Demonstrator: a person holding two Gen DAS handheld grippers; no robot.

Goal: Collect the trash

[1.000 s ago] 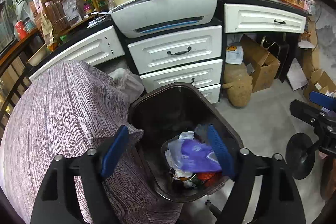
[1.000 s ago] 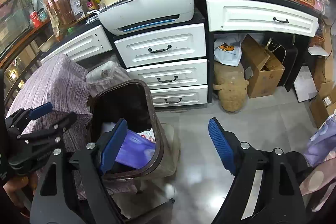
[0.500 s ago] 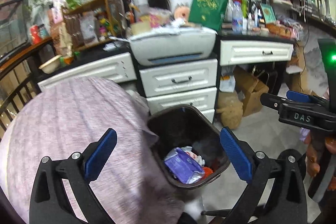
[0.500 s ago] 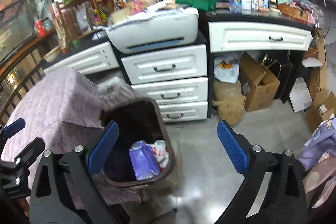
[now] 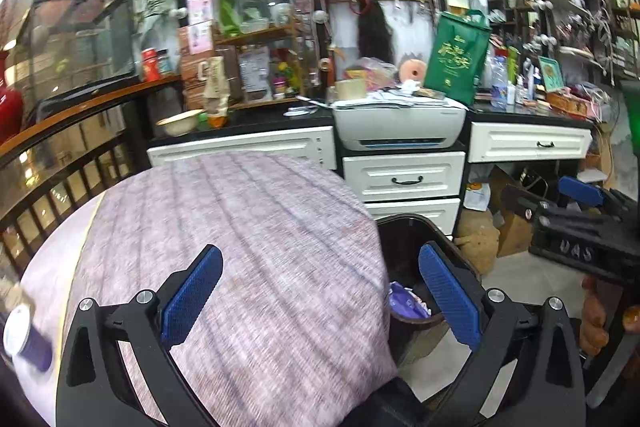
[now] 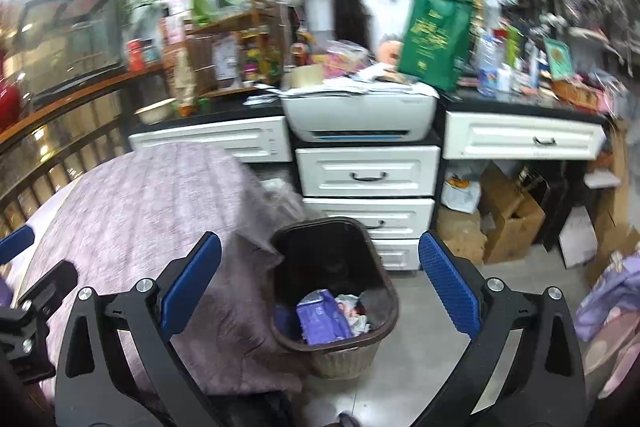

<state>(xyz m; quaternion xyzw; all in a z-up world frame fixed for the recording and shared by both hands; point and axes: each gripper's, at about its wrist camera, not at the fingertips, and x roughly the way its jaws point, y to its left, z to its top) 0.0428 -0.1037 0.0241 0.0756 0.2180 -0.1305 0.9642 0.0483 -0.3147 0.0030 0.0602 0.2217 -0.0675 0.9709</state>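
A dark brown trash bin (image 6: 384, 291) stands on the floor beside the cloth-covered round table (image 6: 132, 211). It holds a purple wrapper (image 6: 320, 317) and crumpled white trash (image 6: 352, 311). My right gripper (image 6: 320, 287) is open and empty, high above the bin. My left gripper (image 5: 320, 291) is open and empty above the table (image 5: 240, 247), with the bin (image 5: 416, 239) at its right edge and the purple wrapper (image 5: 406, 305) partly showing. A purple and white roll (image 5: 24, 339) lies at the table's left edge. The right gripper also shows in the left wrist view (image 5: 560, 203).
White drawers (image 6: 368, 179) and a printer (image 6: 360, 115) stand behind the bin. Cardboard boxes (image 6: 512, 219) and a burlap sack (image 5: 478, 239) sit on the floor to the right. A railing (image 5: 60, 167) runs along the left. A green bag (image 5: 458, 59) stands on the cluttered counter.
Both grippers rose and pulled back from the bin. The left gripper swung left from over the bin to over the table. Both stayed open and empty.
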